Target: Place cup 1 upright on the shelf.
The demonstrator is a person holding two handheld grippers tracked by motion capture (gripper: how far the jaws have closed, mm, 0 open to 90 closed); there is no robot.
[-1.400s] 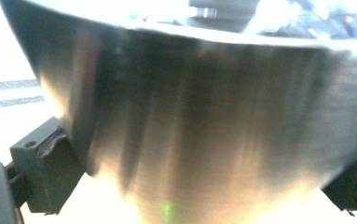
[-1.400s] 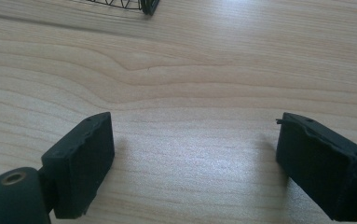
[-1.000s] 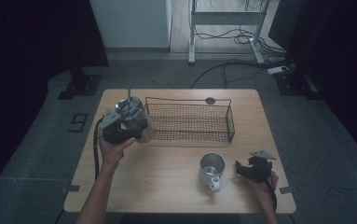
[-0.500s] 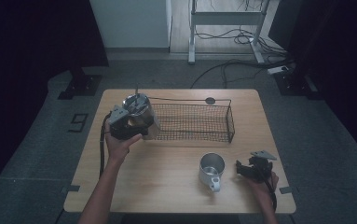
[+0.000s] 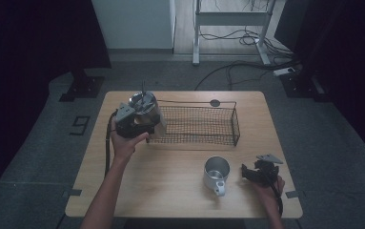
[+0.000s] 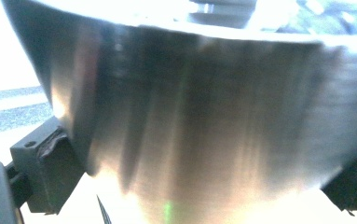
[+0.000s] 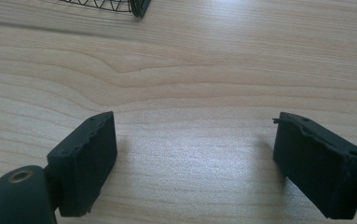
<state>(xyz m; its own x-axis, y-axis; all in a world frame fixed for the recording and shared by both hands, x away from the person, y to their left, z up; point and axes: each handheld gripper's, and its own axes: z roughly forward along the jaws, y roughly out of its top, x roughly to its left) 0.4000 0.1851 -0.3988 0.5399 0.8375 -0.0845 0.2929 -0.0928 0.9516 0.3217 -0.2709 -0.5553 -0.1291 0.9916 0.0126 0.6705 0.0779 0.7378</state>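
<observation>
A shiny steel cup [image 5: 144, 107] hangs over the left end of the black wire basket [image 5: 235, 125], with my left gripper [image 5: 144, 119] shut on it. A thin rod sticks up from the cup. In the left gripper view the cup's wall [image 6: 204, 116] spans the gap between the two pads [image 6: 50, 172]. My right gripper [image 5: 254, 172] rests low at the table's right front, beside a steel mug [image 5: 217, 169] with a white handle. Its jaws [image 7: 195, 154] have just been closing a little but stand apart over bare wood, with nothing between them.
The wooden table [image 5: 170, 191] carries the long basket across its back half. A small dark disc [image 5: 214, 102] lies behind the basket. In the right gripper view, a basket corner [image 7: 136, 7] is at the top edge. Dark floor and cables surround the table.
My left hand has carried the steel cup to the right, from the table's left edge to the basket's left end. The right hand has stayed put.
</observation>
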